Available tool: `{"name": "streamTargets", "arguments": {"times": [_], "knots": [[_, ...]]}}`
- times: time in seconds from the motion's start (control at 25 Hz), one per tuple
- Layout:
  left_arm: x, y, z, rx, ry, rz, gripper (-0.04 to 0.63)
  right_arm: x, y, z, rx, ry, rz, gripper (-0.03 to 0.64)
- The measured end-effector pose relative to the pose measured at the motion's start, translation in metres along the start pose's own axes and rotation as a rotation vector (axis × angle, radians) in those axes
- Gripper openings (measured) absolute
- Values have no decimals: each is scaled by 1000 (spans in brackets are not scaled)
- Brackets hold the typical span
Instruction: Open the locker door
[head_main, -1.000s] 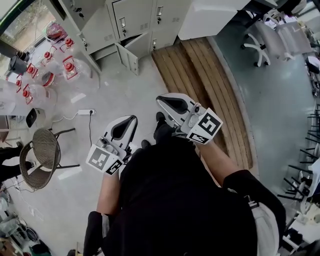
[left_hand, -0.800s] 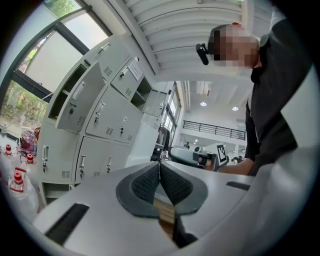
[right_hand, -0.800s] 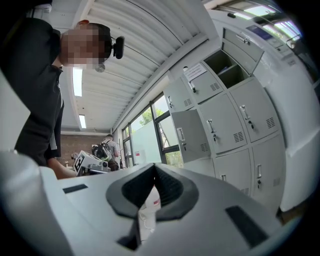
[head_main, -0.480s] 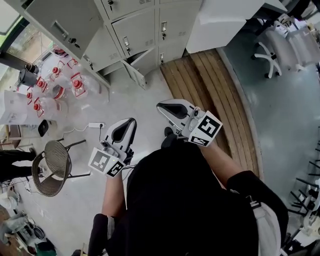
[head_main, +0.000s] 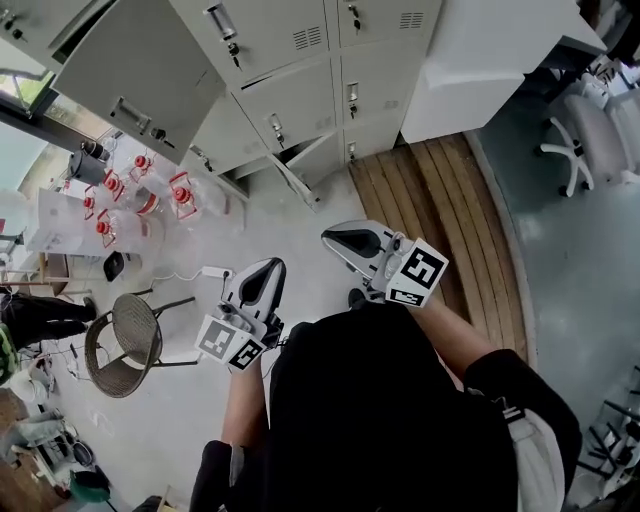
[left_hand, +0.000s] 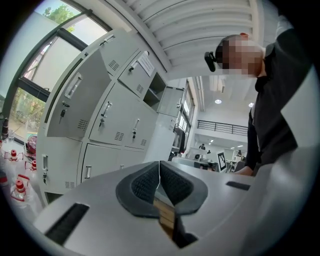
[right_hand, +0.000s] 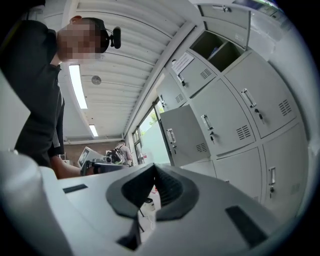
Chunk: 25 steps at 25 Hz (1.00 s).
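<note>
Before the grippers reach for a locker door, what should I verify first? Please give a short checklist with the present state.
1. Left gripper empty, jaws together: ok.
2. Right gripper empty, jaws together: ok.
3. Lockers in view ahead: ok.
4. A gripper at a door handle: not ok, both are apart from the lockers.
5. Which door to open: cannot tell; one low door stands ajar, one large door is open.

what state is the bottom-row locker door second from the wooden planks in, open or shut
Partly open: the bottom-row locker door stands angled out from the locker bank, with a dark gap showing behind it.
</note>
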<state>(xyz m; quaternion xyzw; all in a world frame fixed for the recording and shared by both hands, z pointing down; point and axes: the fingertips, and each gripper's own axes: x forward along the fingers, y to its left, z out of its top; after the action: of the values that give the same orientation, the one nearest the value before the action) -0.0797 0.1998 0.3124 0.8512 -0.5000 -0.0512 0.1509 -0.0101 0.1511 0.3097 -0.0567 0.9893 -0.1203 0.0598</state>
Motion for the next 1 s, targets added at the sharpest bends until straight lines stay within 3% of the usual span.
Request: {"name": "streamTargets", "arguments": {"times": [0.24, 0.4, 0.52, 0.64, 1.0], "knots": [[27, 6, -15, -14, 60, -2, 18, 5, -33, -14, 70, -2, -1, 12], [38, 33, -8, -35, 55, 18, 18, 24, -53, -28, 108, 22, 4, 12], [46, 59, -1, 2, 46, 14, 18, 45, -72, -36, 118, 31, -4, 12], [53, 94, 6, 35, 24, 4, 18, 72, -97, -43, 120, 47, -46, 12], [78, 205, 11, 23, 57, -59, 18, 149, -169, -50, 77, 84, -234, 12]]}}
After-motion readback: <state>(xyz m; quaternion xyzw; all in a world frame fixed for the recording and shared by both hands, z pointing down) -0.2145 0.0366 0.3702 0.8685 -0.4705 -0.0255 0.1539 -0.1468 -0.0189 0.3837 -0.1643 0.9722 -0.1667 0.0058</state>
